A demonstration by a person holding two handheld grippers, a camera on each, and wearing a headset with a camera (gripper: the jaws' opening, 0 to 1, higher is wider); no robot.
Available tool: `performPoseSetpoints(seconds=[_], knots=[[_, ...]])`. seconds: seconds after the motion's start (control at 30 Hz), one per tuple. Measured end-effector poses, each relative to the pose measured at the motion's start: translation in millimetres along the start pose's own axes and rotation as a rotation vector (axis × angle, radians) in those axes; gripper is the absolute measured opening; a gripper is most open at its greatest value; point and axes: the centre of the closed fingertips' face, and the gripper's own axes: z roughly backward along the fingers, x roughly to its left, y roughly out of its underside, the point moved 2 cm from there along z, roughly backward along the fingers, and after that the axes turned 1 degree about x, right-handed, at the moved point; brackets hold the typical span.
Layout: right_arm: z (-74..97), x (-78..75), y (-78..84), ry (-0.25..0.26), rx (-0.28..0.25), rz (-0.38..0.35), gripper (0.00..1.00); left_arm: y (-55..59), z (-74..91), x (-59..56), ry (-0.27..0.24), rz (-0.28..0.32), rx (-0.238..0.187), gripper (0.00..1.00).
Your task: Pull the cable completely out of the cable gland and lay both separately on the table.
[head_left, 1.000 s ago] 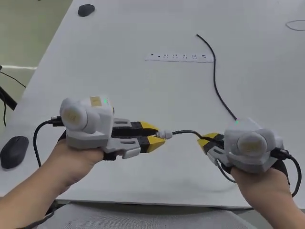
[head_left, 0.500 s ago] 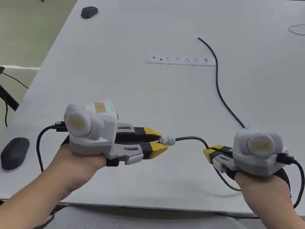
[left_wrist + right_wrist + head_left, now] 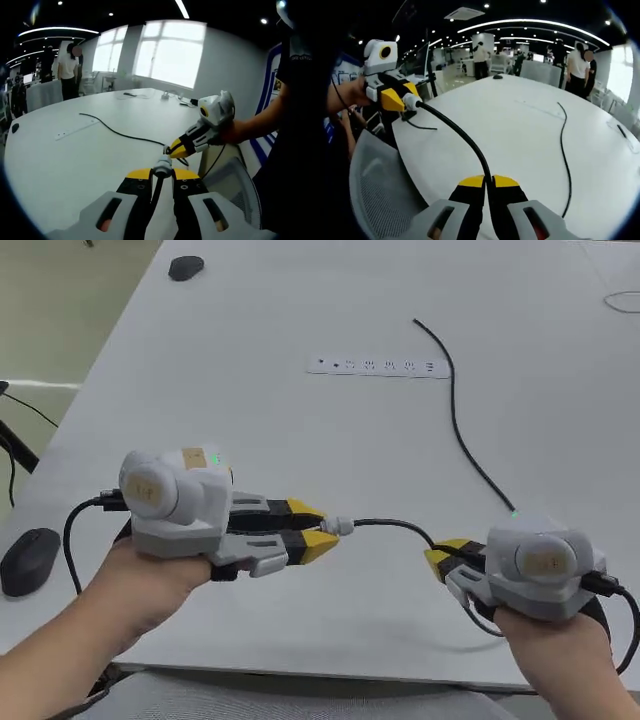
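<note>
My left gripper [image 3: 322,531] is shut on the white cable gland [image 3: 341,527], held above the table's near edge. A black cable [image 3: 392,524] runs out of the gland and arcs over to my right gripper [image 3: 434,558], which is shut on it. In the left gripper view the gland [image 3: 162,165] sits between the yellow fingertips [image 3: 140,174], with the right gripper [image 3: 175,148] ahead. In the right gripper view the cable [image 3: 465,140] rises from my shut jaws to the gland [image 3: 411,101]. The cable's long tail [image 3: 456,425] lies across the table.
A white power strip [image 3: 378,366] lies mid-table. One dark mouse [image 3: 186,267] sits at the far left, another [image 3: 29,561] at the near left edge. A mesh chair [image 3: 380,190] stands below the table's edge [image 3: 330,665]. People stand in the room behind.
The two grippers have drawn slightly apart, so a longer stretch of cable shows between them. The right gripper has dropped a little towards the table's near edge.
</note>
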Motion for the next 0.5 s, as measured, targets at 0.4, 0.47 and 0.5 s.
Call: performPoseSetpoints(seconds=[0.4,0.47,0.5], knots=[[9.1,5.7,-8.8,-0.015,-0.036,0.042,0.13,-0.7,0.1,-2.8,-0.002,0.002,0.002,0.15],[10.7,7.9,-13.8,-0.022,-0.047,0.069,0.16,-0.2,-0.9,-4.1,0.003,-0.002,0.006,0.15],[12.0,12.2,-18.3,-0.036,-0.046,0.075,0.18,0.2,-1.5,-4.6,0.006,-0.002,0.01,0.15]])
